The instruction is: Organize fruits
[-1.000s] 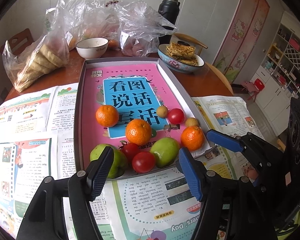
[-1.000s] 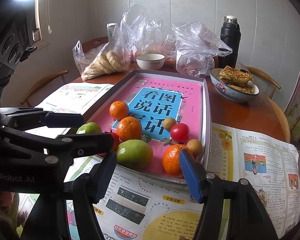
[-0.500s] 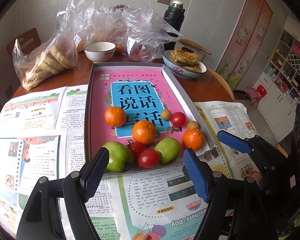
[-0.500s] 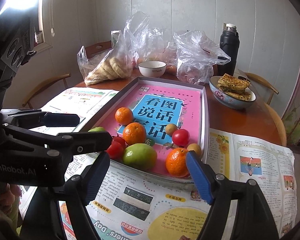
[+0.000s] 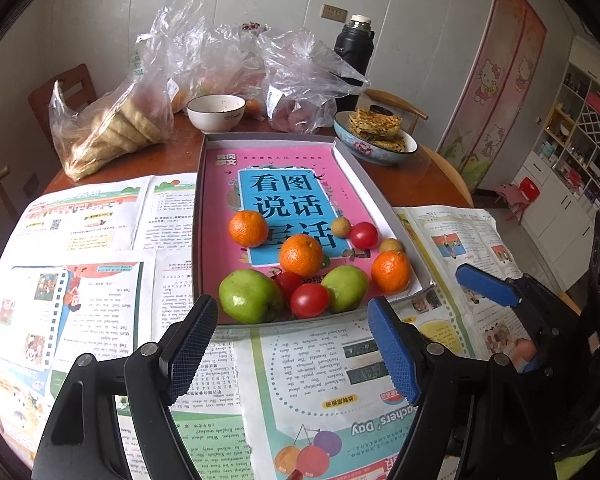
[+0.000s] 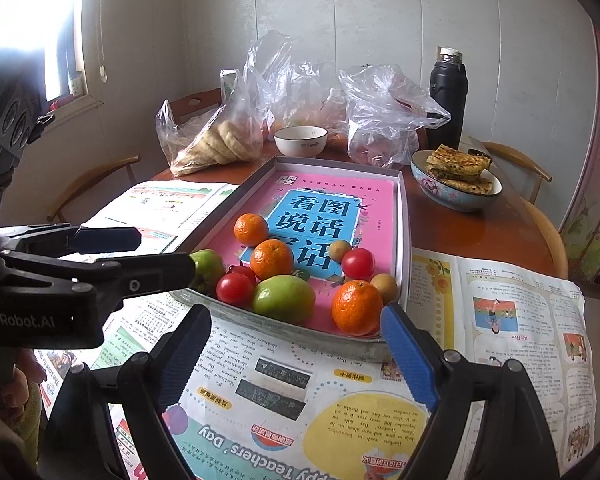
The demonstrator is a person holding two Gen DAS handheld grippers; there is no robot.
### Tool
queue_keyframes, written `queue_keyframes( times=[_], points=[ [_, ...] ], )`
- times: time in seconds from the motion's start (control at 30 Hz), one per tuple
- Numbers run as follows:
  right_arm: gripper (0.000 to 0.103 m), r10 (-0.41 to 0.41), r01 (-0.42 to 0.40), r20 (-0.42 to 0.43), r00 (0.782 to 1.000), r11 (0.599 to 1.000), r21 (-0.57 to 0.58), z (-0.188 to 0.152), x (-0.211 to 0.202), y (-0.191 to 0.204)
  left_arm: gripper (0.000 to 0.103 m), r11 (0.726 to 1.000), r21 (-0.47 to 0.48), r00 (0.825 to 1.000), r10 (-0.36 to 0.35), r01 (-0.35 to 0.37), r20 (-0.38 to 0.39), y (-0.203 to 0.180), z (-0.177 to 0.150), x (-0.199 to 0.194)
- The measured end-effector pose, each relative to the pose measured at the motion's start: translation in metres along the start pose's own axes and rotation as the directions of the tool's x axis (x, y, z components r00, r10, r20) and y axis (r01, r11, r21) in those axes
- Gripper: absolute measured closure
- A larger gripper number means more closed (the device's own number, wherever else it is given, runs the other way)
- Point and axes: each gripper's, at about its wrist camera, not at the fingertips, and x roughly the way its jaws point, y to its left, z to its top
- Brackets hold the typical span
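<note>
Over the left wrist camera, the left gripper (image 5: 292,344) has drawn back from the tray (image 5: 199,216) over the last second, jaws spread and empty, so no fruit is being taken; inside lie three oranges (image 5: 301,255), two green apples (image 5: 250,296), three tomatoes (image 5: 309,300) and two small brown fruits (image 5: 341,227), mixed at the near end. From the right wrist camera, the right gripper (image 6: 296,350) likewise hangs released and empty just short of the tray's near rim, showing the same ten fruits, unsorted.
</note>
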Motion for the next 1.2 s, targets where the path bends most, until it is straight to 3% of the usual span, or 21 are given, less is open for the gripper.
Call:
queue_keyframes(
  times=[0.47, 0.87, 1.2],
  points=[
    [0.007, 0.002, -0.003, 0.037, 0.999, 0.999, 0.035, -0.019, -0.029, -0.004, 0.025, 0.997, -0.018, 0.995, 0.078, -0.077, 0.061, 0.0, -0.036, -0.021],
    [0.007, -0.016, 0.014, 0.024, 1.0, 0.997, 0.078, -0.05, -0.039, -0.007, 0.024, 0.997, -0.036, 0.998, 0.064, -0.064, -0.006, -0.006, -0.079, -0.016],
    [0.006, -0.005, 0.005, 0.0, 1.0, 0.993, 0.118, -0.062, -0.035, -0.013, 0.024, 0.998, -0.023, 0.998, 0.064, -0.065, -0.025, -0.012, -0.082, -0.01]
  ],
)
